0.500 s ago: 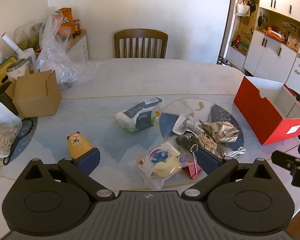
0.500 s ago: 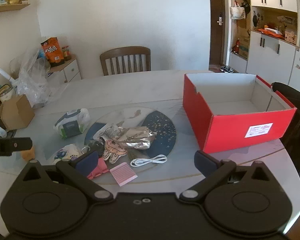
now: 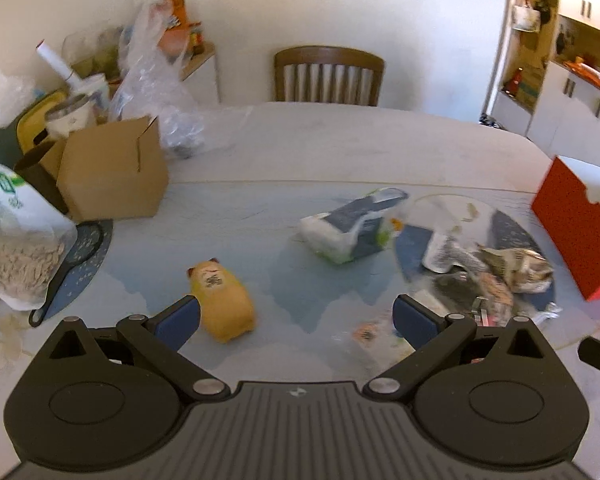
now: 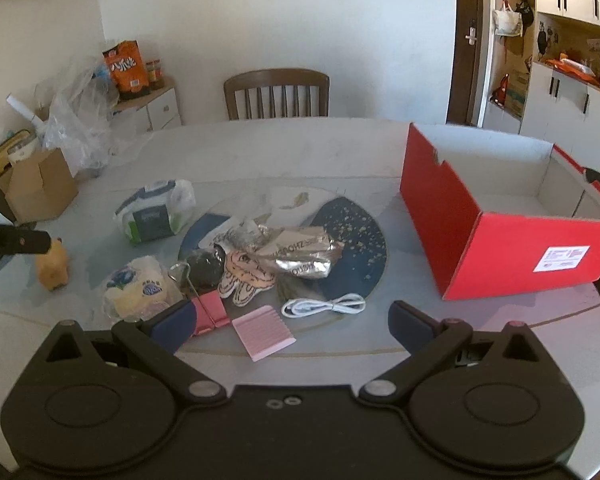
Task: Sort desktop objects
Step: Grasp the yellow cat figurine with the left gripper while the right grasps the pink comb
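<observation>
Holding both tools tilted down over the surface [image 4: 340, 152], I have my left gripper [image 3: 296, 318] spread wide with nothing between its pads, the yellow hamster figure [image 3: 222, 304] lying just beside its left finger. My right gripper [image 4: 290, 326] is spread wide too and empty; a pink comb [image 4: 264, 332] and a white cable [image 4: 324, 306] lie just ahead of it. Beyond them sits a heap of wrappers, with a crumpled foil packet [image 4: 300, 256] on top, and a tissue pack [image 4: 156, 212] to its left. Farther right stands the open red box [image 4: 500, 240], and past the surface a wooden chair [image 4: 276, 94].
</observation>
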A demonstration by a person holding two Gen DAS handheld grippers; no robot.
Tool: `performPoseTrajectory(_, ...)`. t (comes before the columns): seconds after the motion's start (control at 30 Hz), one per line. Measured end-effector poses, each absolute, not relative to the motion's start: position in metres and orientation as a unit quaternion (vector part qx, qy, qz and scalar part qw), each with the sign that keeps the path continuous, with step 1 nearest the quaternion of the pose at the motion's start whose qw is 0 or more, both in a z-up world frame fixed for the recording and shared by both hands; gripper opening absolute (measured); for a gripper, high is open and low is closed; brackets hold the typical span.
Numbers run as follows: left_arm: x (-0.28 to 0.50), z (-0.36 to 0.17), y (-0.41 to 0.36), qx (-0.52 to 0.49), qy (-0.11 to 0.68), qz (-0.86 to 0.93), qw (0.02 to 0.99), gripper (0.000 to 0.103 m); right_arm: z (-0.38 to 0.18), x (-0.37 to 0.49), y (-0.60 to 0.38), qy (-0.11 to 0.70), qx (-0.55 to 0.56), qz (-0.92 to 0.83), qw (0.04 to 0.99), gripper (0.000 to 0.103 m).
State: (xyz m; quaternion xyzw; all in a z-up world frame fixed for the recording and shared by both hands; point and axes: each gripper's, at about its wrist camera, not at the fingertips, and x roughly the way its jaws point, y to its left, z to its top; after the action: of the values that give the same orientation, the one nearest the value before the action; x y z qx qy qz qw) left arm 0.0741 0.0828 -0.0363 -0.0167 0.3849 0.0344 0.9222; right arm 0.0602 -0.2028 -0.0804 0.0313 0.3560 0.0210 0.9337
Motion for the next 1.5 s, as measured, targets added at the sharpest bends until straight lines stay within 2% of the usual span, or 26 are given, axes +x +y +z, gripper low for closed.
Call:
performPoseTrajectory(0.47, 0.117, -0.077, 0.132, -0.021, 0.417, 0.075, 0.906, 0.103, -0.123, 0.086, -0.185, 0.392, 0.011, 0.028, 0.919, 0.099)
performPoseTrajectory(0.8, 0.134, -0.095, 0.14, -0.014, 0.432, 0.066, 0.899, 0.103, -0.146, 0.107, -0.177, 0.423, 0.016, 0.014, 0.906, 0.083)
performPoseTrajectory(0.93, 0.137, -0.102, 0.144, -0.011, 0.435, 0.06, 0.899, 0.102, -0.149, 0.109, -0.175, 0.424, 0.012, 0.007, 0.906, 0.081)
performPoseTrajectory(1.1, 0.139, -0.107, 0.149, -0.017, 0.441, 0.056, 0.896, 0.092, -0.148, 0.111, -0.173, 0.422, 0.01, 0.002, 0.907, 0.076)
performPoseTrajectory(1.2, 0.139, -0.11, 0.151, -0.017, 0.445, 0.055, 0.894, 0.081, -0.147, 0.112, -0.173, 0.421, 0.013, -0.003, 0.907, 0.069)
performPoseTrajectory(1.27, 0.14, -0.112, 0.152, -0.02, 0.447, 0.052, 0.893, 0.068, -0.146, 0.112, -0.174, 0.419, 0.014, -0.007, 0.908, 0.064)
performPoseTrajectory(1.43, 0.139, -0.116, 0.152, -0.022, 0.45, 0.042, 0.892, 0.056, -0.146, 0.11, -0.173, 0.416, 0.013, -0.01, 0.909, 0.051)
performPoseTrajectory(1.5, 0.139, -0.116, 0.151, -0.017, 0.449, 0.04, 0.892, 0.056, -0.146, 0.11, -0.173, 0.415, 0.013, -0.011, 0.91, 0.048)
